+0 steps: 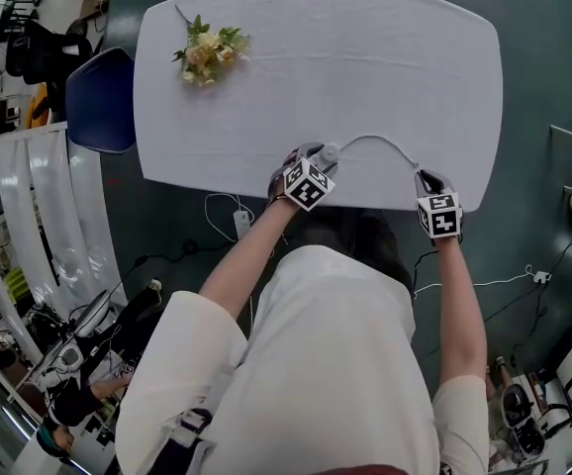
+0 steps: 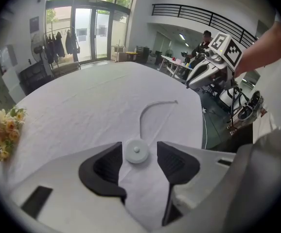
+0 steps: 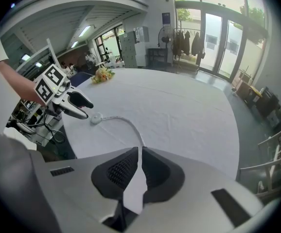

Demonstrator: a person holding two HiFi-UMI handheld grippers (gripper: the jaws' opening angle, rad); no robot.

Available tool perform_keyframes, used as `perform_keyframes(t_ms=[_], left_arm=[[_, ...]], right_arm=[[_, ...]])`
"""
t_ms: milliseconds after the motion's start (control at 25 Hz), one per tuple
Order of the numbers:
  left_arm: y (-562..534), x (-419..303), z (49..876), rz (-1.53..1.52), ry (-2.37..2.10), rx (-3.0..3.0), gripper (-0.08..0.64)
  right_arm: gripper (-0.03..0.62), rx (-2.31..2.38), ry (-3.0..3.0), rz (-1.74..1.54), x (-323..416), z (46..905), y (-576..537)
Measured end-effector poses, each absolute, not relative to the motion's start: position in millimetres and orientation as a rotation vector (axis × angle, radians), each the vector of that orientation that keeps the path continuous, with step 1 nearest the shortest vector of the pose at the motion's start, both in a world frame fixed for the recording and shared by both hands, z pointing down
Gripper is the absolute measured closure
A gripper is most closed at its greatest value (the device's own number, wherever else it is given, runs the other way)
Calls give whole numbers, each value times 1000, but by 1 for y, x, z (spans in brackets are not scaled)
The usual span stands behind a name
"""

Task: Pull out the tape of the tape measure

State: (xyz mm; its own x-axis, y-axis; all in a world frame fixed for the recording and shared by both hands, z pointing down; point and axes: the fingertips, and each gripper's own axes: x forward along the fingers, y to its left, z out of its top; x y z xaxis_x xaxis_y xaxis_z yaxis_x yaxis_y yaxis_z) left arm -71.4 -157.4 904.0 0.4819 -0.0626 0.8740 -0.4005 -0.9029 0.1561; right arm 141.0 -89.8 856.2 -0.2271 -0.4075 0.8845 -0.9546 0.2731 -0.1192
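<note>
The tape measure's round white case (image 2: 137, 151) lies on the white-clothed table (image 1: 365, 57) near its front edge. My left gripper (image 2: 139, 155) stands open around the case, with a gap at the right pad. From the case (image 3: 96, 119) the white tape (image 3: 126, 126) curves across the cloth into the slit between my right gripper's (image 3: 140, 152) jaws, which are shut on its end. In the head view the tape (image 1: 375, 140) arcs from the left gripper (image 1: 324, 153) to the right gripper (image 1: 420, 174) at the table's near edge.
A small bunch of flowers (image 1: 210, 52) lies at the table's far left. A blue chair (image 1: 103, 102) stands off the left side. Cables (image 1: 229, 211) trail over the dark floor beside the person's arms.
</note>
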Motion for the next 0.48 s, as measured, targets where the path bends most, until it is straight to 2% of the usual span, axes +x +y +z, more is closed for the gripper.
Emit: perform_keyframes(t_ms=[480], left_arm=[[-165,-86,820,1198,-539,2463,368]], right_arm=[[552,1316,-1857,816,126,794,-85]])
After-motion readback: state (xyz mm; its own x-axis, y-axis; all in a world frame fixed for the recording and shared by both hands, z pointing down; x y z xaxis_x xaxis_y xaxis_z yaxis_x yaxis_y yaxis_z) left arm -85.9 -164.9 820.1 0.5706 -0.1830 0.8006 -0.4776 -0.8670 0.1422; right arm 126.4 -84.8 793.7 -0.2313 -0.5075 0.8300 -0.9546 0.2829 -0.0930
